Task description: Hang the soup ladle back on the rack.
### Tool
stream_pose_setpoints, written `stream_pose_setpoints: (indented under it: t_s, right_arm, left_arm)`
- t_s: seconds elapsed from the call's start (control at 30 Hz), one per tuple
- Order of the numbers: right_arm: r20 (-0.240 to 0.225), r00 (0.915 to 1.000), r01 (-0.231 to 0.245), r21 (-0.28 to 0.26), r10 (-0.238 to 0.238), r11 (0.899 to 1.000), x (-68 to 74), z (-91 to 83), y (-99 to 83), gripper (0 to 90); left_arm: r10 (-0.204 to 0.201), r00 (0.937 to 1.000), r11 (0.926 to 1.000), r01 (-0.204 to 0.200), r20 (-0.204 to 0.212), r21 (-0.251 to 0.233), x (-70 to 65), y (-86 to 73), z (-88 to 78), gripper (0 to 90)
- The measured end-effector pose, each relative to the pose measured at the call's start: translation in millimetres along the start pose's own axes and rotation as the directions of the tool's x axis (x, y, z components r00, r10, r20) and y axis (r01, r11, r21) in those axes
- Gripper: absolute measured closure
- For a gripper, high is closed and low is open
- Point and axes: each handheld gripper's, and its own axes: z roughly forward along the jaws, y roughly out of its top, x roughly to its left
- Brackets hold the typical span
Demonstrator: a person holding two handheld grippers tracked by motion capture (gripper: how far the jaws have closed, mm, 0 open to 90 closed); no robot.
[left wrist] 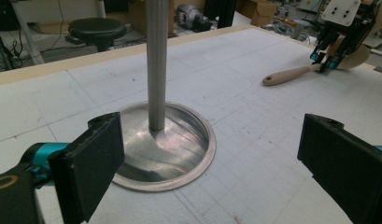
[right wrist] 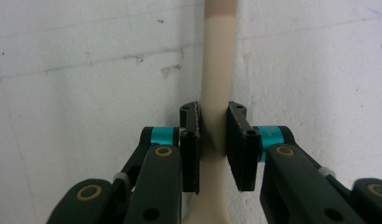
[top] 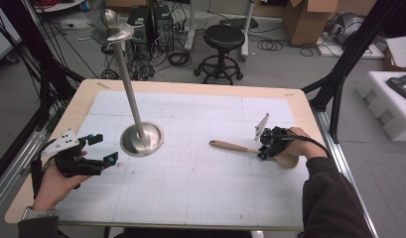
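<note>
The right gripper (top: 268, 148), held in the person's right hand at the right side of the table (top: 81, 104), points down on a wooden spoon (top: 250, 150); in the right gripper view its two black pads (right wrist: 191, 144) press against either side of the spoon's pale handle (right wrist: 216, 84), near where the handle widens toward the bowl. The spoon lies flat on the white gridded mat (top: 200, 183), handle pointing toward the middle of the table, bowl toward the right edge. The left gripper (top: 99, 148) rests low at the left side of the mat with its jaws spread wide and nothing between them; from the left gripper view it faces the round metal base (left wrist: 179, 154) of an upright stand whose pole (left wrist: 156, 60) rises from the dish. The stand's hooked top (top: 111, 27) carries nothing.

Stage of work, as judged: the grasp on the spoon appears made, but the spoon is not yet lifted off the mat. Remaining, most likely: raising it, carrying it across to the stand, and placing or hanging it there. The spoon and stand lie well apart.
</note>
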Motion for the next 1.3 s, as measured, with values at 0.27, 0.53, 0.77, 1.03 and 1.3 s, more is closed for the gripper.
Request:
stream_pose_setpoints:
  t_s: [0.27, 0.53, 0.77, 1.03, 1.3]
  right_arm:
    - [0.003, 0.9998, -0.017, -0.001, 0.017, 1.0, 2.6, -0.3, 1.4, 77.8]
    - [-0.008, 0.9997, -0.024, -0.065, 0.023, 0.998, 10.3, -13.2, 6.9, 77.9]
    - [0.005, 0.9982, -0.059, -0.171, 0.06, 0.983, 18.1, -28.5, 9.6, 77.9]
    - [-0.02, 0.9919, -0.125, -0.319, 0.125, 0.94, 26.6, -35.4, 5.7, 77.9]
    - [-0.039, 0.965, -0.24, -0.528, 0.259, 0.815, 35.8, -43.1, -1.7, 77.9]
  left_arm:
    - [0.004, 1.0, 1.0, -0.004, -0.002, -0.006, 0.8, 3.1, -0.7, 7.7]
    - [0.003, 1.0, 0.9997, -0.003, 0.003, -0.025, 3.1, 7.3, -3.7, 7.7]
    - [0.006, 1.0, 0.9989, -0.006, 0.005, -0.047, 3.8, 12.3, -7.6, 7.7]
    - [0.012, 0.9999, 0.9979, -0.011, 0.008, -0.064, 4.8, 15.8, -10.2, 7.7]
    - [0.009, 0.9999, 0.9972, -0.009, 0.008, -0.074, 4.8, 17.2, -11.6, 7.7]
